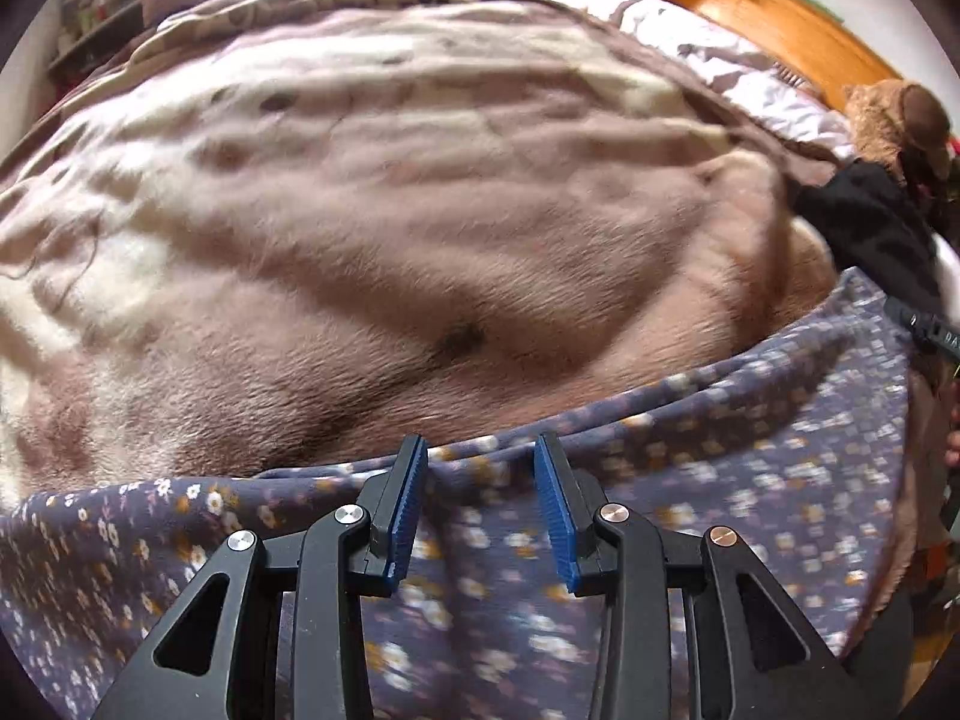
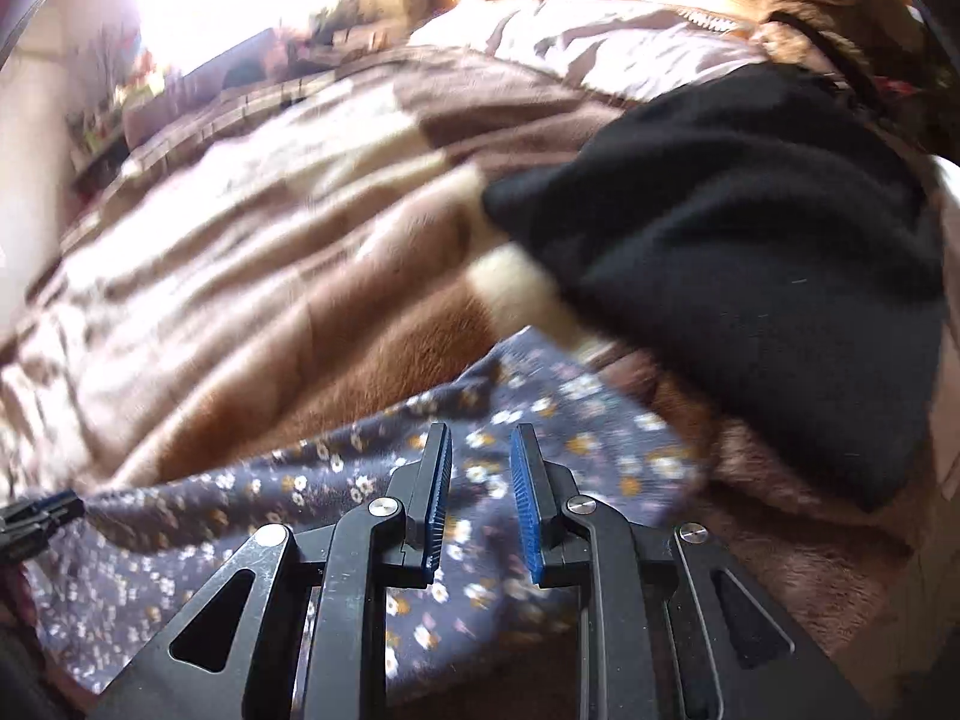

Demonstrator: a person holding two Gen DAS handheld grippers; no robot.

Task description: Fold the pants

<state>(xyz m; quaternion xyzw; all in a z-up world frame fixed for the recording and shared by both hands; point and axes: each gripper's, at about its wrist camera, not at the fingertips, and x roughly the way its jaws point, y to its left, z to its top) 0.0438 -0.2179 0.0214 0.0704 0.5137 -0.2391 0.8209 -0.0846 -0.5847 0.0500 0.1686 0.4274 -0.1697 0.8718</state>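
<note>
The pants (image 1: pixel 690 480) are dark blue-purple with small white and orange flowers and lie on a fuzzy brown and cream blanket (image 1: pixel 420 210). My left gripper (image 1: pixel 480 450) is open just above the pants' far edge, with fabric showing between its blue pads. My right gripper (image 2: pixel 479 438) is open over another part of the pants (image 2: pixel 570 420), near a corner of the cloth. The left gripper's tip shows at the left edge of the right wrist view (image 2: pixel 36 516), at the pants' edge.
A black garment (image 2: pixel 750 252) lies on the blanket right of the pants; it also shows in the left wrist view (image 1: pixel 870 228). A brown plush toy (image 1: pixel 900 114) and a white sheet (image 1: pixel 720 54) lie beyond. A wooden headboard (image 1: pixel 780 12) is behind them.
</note>
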